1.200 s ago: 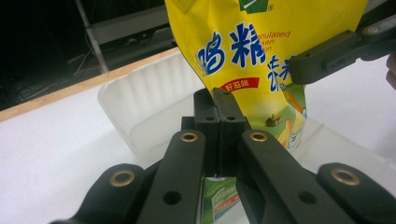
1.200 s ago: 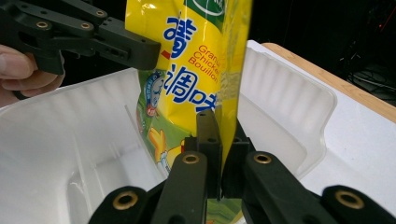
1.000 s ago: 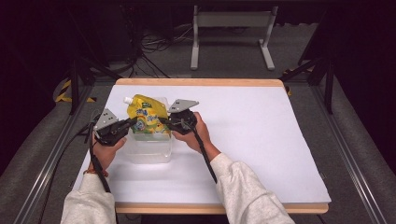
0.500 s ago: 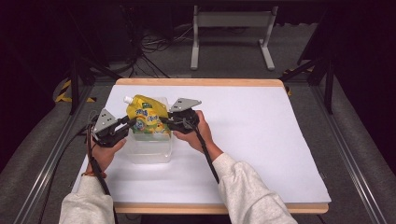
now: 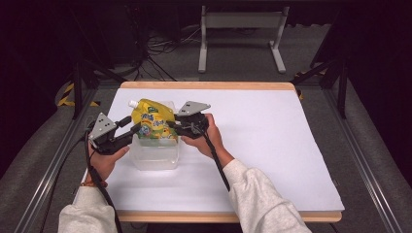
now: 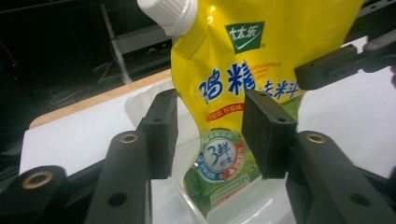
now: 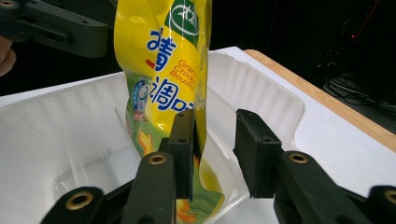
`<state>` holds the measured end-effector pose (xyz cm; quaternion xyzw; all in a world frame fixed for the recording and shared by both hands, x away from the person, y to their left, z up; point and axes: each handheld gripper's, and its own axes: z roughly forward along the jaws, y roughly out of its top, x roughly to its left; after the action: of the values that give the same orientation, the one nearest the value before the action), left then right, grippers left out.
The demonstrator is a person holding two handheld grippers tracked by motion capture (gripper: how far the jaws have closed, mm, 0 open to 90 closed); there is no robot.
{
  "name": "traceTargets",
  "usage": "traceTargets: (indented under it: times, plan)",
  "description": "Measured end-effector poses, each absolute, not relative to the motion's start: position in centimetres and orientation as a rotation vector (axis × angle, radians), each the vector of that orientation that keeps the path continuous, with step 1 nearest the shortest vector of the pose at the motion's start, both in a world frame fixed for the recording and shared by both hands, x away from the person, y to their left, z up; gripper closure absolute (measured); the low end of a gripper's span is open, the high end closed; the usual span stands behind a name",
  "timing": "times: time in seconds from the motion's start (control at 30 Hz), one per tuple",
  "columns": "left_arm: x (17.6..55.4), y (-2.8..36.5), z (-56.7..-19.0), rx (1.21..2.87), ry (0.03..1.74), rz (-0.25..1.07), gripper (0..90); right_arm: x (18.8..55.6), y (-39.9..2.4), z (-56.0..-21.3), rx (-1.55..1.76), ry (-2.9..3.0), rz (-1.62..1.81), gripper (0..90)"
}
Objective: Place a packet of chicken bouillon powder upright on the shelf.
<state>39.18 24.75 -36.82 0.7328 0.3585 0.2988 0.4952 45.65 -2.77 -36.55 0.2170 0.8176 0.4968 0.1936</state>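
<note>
Both tongs, left and right, have just been opening, releasing the yellow pouch upright in the clear tub; next I'd back them clear.

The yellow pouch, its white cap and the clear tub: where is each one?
yellow pouch [image 6: 261, 51], left gripper view, on its printed front.
white cap [image 6: 168, 14], left gripper view, on the cap's side.
clear tub [image 5: 154, 156], high view, on its near wall.

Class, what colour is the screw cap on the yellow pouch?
White screw cap; clearest in the left gripper view.
</note>
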Motion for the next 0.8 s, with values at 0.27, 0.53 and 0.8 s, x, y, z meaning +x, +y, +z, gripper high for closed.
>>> traceTargets:
  times: [0.27, 0.53, 0.8]
  plan:
    - [38.0, 24.2, -36.5, 1.773, 0.867, 0.747, 42.3, 45.3, -3.6, -35.7, 0.608, 2.277, 1.408, 64.0]
    - [36.7, 22.7, -36.5, 1.810, 0.856, 0.761, 28.5, 44.8, -4.9, -35.5, 0.596, 2.283, 1.396, 62.6]
    - [35.5, 22.0, -36.5, 1.833, 0.820, 0.739, 23.8, 44.3, -6.1, -34.8, 0.584, 2.268, 1.366, 62.2]
